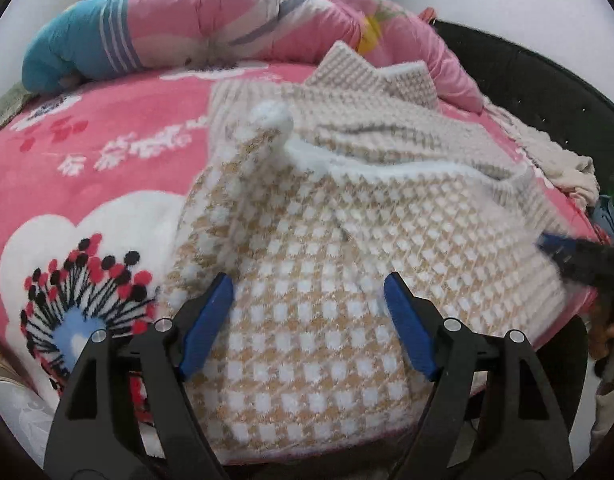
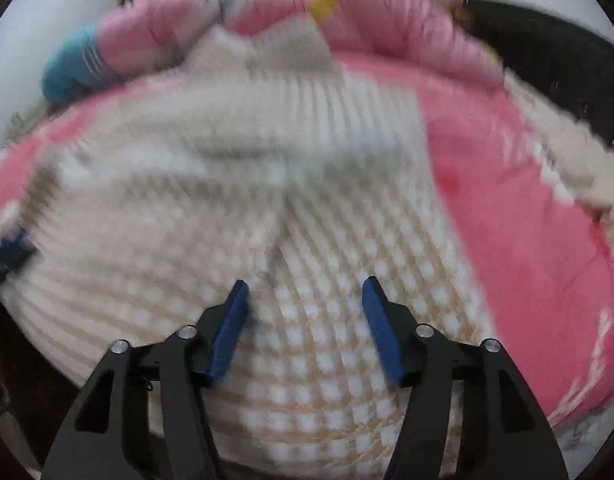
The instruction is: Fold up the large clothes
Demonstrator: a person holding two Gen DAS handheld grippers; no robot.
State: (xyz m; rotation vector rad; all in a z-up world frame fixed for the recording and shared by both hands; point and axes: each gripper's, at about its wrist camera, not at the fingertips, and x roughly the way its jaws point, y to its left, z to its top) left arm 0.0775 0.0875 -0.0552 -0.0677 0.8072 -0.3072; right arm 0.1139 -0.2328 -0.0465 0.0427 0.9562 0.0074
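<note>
Leftmost, a pink floral blanket covers the bed, with a rolled pink quilt along its far side. Next, the left tongs hang spread wide and hold nothing, just above the checked beige-and-white knitted garment, which lies rumpled over the middle of the bed with a fold sticking up. Further right, the right tongs are likewise spread and empty over the same garment; that view is blurred. A heap of pale clothes sits at the bed's right edge.
</note>
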